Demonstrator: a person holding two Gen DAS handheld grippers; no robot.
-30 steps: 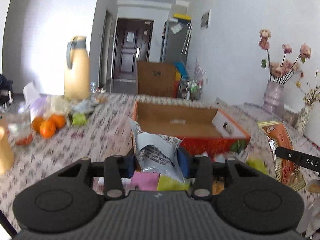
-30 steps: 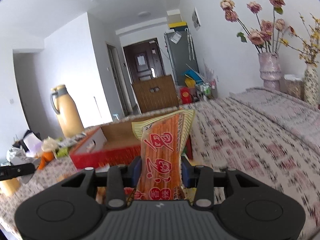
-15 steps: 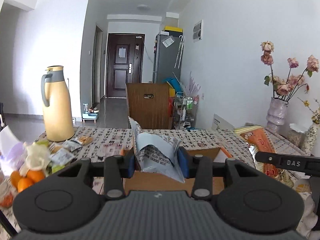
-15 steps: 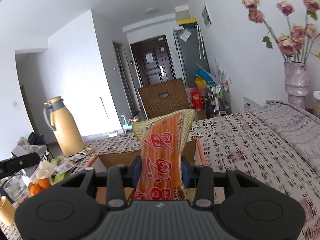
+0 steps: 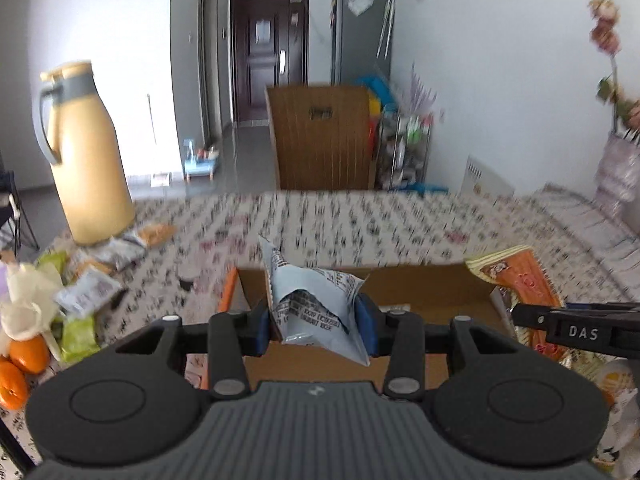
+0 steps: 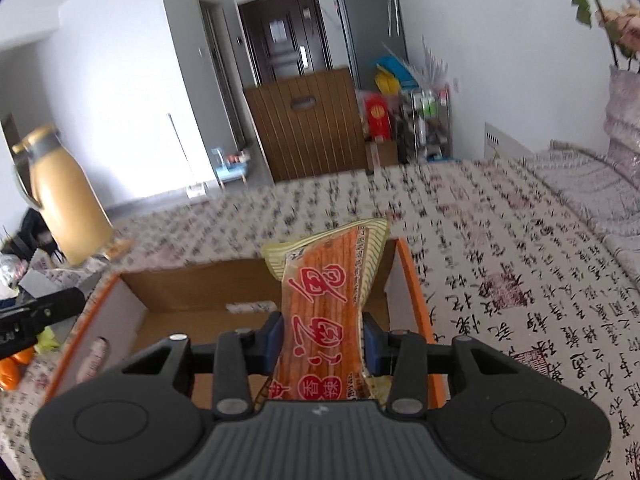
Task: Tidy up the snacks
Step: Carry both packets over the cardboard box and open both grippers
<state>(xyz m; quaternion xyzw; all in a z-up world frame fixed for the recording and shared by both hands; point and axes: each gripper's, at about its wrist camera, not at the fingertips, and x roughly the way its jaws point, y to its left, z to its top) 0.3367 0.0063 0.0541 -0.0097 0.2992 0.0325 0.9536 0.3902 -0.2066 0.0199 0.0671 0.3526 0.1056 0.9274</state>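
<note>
Your left tool [image 5: 316,322] pinches a grey packet [image 5: 316,312], low centre, over the box [image 5: 420,292]. Your right tool [image 6: 322,338] clamps an orange packet [image 6: 328,292] likewise.

Box floor [image 5: 436,308]: near part hidden behind left gripper [image 5: 316,330] body and grey packet [image 5: 316,308].
Orange packet [image 6: 324,312]: lower end hidden behind right gripper [image 6: 323,346].
Oranges [image 5: 18,364]: cut by left edge.
Flowers [image 5: 604,28]: blurred, cropped at right.
Surface [image 5: 360,220]: cloth print smeared.
Loose packets [image 5: 86,294]: labels unreadable.
</note>
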